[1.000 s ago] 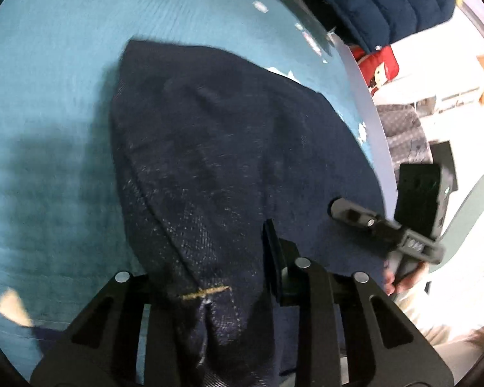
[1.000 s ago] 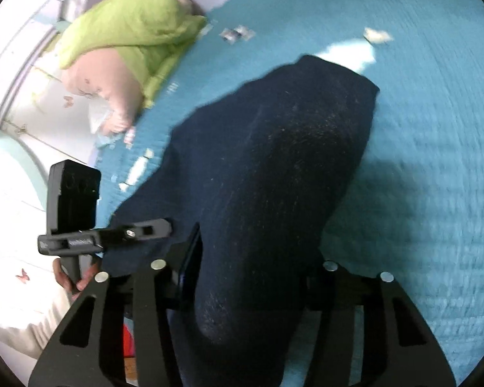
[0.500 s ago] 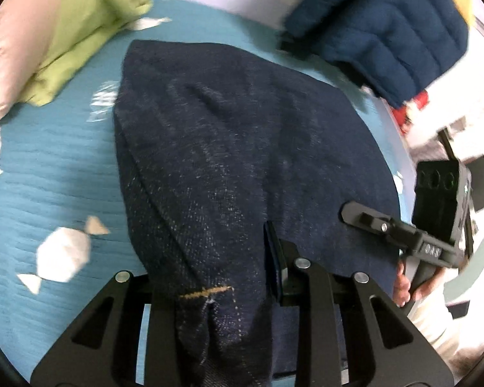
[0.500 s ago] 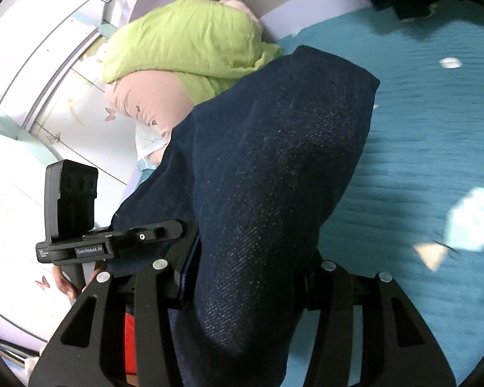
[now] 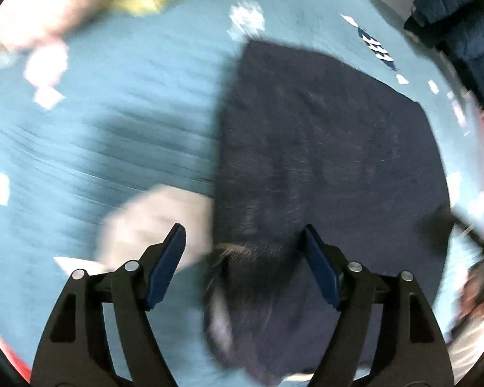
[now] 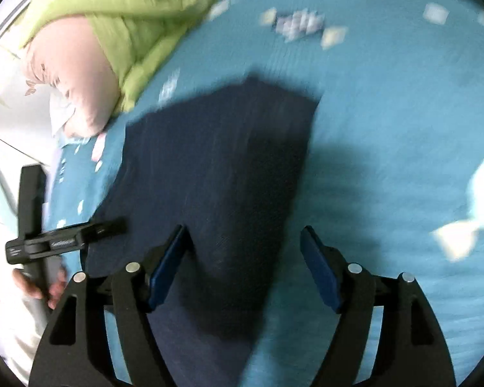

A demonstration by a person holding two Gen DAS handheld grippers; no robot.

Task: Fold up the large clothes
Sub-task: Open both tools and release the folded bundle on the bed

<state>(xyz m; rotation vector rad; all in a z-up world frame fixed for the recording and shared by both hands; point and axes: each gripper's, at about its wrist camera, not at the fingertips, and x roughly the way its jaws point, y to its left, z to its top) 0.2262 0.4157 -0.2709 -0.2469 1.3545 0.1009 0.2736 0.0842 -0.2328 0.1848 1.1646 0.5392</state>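
The dark blue denim garment [image 5: 322,161] lies folded on the teal bedspread [image 5: 96,148]. My left gripper [image 5: 243,264] is open, its jaws wide apart, with the garment's near edge between them but not pinched. In the right wrist view the same garment [image 6: 216,174] lies flat, and my right gripper [image 6: 243,264] is open over its near right edge. The left gripper also shows in the right wrist view [image 6: 64,238] at the left, held in a hand. Both views are motion-blurred.
A green and pink pillow pile [image 6: 96,32] lies at the bed's far left. A dark blue quilted jacket [image 5: 461,35] sits at the far right. White patches [image 5: 151,222] pattern the bedspread. The bed's edge [image 6: 48,167] runs along the left.
Both grippers have opened and let go of the denim garment. The garment has dropped from held-up to lying flat on the bed. Both cameras are moving fast.
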